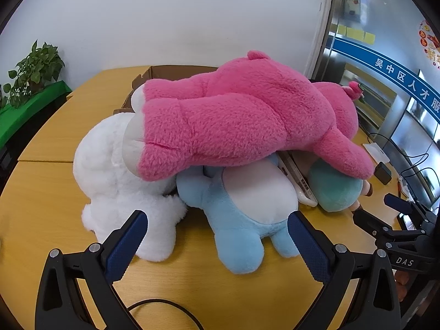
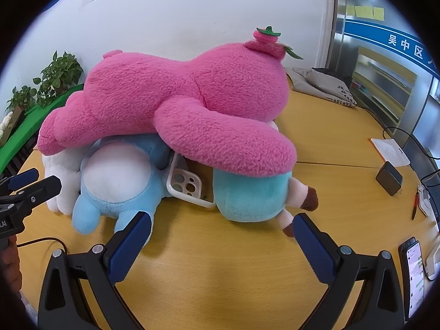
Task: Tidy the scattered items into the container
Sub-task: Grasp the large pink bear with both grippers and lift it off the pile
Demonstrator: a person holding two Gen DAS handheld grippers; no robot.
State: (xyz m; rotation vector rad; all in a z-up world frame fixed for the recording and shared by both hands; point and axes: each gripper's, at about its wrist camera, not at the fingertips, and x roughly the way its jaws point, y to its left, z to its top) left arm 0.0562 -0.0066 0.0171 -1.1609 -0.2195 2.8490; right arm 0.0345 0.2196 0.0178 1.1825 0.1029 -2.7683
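Yellow wooden table point(image 1: 55, 192) by a white wall point(image 1: 178, 22) is seen under soft toys, both grippers' fingers held wide apart.

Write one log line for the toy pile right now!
left gripper open | right gripper open | pink plush atop blue plush, white plush | cardboard box behind | nothing held

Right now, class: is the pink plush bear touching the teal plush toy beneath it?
Touching. The right wrist view shows the pink plush bear with its arm draped directly over the top of the teal plush toy, with no gap between them.
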